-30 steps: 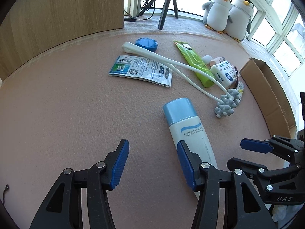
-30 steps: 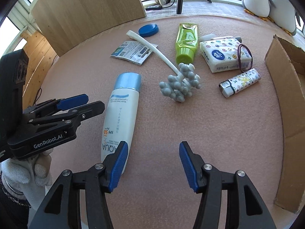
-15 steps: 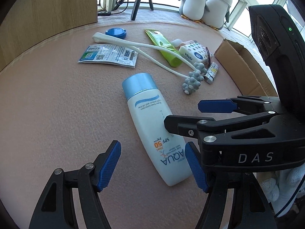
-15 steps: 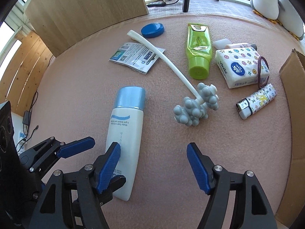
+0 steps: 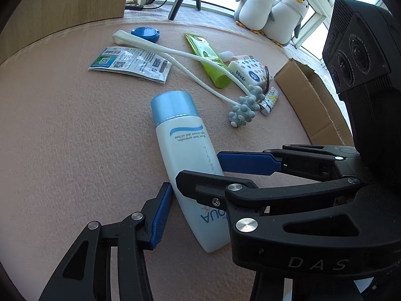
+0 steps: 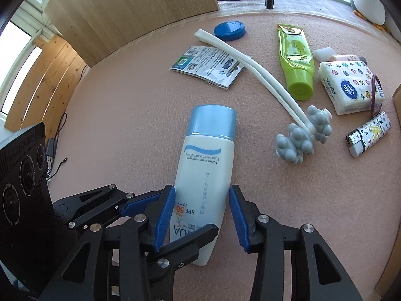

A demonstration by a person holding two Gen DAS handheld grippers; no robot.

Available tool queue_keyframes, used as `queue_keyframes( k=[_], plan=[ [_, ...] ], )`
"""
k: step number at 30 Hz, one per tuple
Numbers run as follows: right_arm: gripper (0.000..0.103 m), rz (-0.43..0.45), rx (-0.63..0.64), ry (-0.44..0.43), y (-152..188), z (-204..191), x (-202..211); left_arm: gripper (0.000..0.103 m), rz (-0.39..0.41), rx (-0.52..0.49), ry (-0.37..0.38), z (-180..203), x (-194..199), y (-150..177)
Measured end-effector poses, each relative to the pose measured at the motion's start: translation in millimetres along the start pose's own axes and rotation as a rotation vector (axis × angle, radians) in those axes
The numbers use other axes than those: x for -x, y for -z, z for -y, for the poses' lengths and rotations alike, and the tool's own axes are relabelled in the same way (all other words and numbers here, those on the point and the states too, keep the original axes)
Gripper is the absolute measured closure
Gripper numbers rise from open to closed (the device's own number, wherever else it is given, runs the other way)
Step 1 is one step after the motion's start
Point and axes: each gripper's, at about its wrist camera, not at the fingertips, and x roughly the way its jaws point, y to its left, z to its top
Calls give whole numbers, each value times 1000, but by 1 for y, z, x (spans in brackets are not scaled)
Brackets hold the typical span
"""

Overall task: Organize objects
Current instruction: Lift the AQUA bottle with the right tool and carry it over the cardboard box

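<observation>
A white sunscreen bottle [image 6: 205,173] with a pale blue cap lies flat on the pink felt table [image 6: 125,105], cap toward 12 o'clock. The right gripper [image 6: 200,213] straddles the bottle's lower body, blue pads just beside either flank, jaws spread; contact cannot be confirmed. The left gripper [image 5: 193,200] crosses from 9 o'clock, also released, one pad [image 5: 161,215] beside the bottle's base, its other finger hidden behind the right gripper. At 2 o'clock from the bottle lies a white-handled massage roller [image 6: 298,138] with grey knobs. Beyond it: a green tube [image 6: 297,62], a tissue pack [image 6: 348,87], a lighter [image 6: 368,135]. At 12 o'clock: a printed sachet [image 6: 208,65] and a blue lid [image 6: 229,30]. A cardboard box [image 5: 313,102] stands at the right edge.
</observation>
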Motion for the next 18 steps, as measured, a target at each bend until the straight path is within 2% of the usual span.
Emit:
queue_keyframes(
  k=[5,8,18],
  plan=[
    [62,28,-36,-12,7,9,15,55,15,0,6,10,5,0],
    [62,71,-31,15,10,12,37,55,38,-29,12,26,12,-4],
    [62,210,-74,113,27,57,115,55,87,-158,57,111,20,-31]
  ],
)
